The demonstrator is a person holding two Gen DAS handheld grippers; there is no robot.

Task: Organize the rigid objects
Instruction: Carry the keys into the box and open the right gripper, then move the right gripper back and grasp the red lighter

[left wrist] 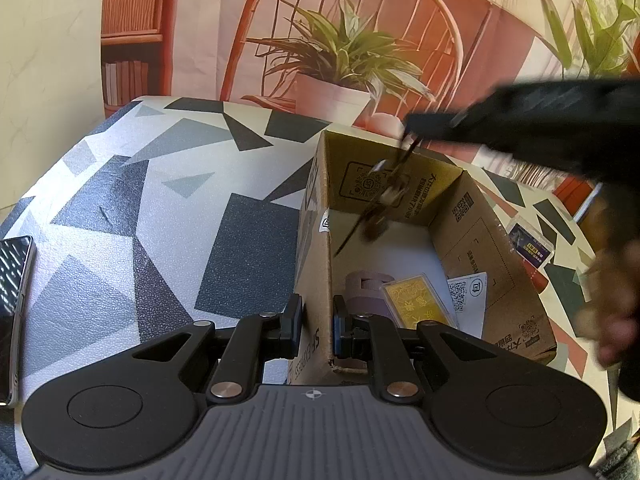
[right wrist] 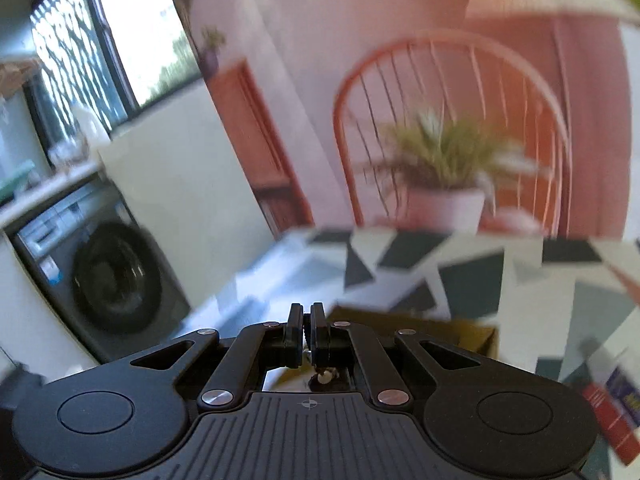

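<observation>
An open cardboard box (left wrist: 492,264) stands on the patterned table (left wrist: 160,220). My left gripper (left wrist: 316,312) is shut on the box's near left wall, one pad on each side. My right gripper (left wrist: 412,124) reaches in from the right above the box, blurred, and is shut on a dangling bunch of keys (left wrist: 384,196) that hangs over the box's opening. In the right wrist view the right gripper (right wrist: 307,316) has its jaws together, with a bit of the key bunch (right wrist: 322,376) showing below them. Inside the box lie a mauve cylinder (left wrist: 366,288), a yellow card case (left wrist: 416,304) and a white QR slip (left wrist: 468,292).
A phone (left wrist: 12,312) lies at the table's left edge. Card packets (left wrist: 530,246) rest on the table right of the box, near a person's hand (left wrist: 612,320). A printed backdrop of a chair and plant (left wrist: 344,52) hangs behind. A washing machine (right wrist: 116,276) stands far left.
</observation>
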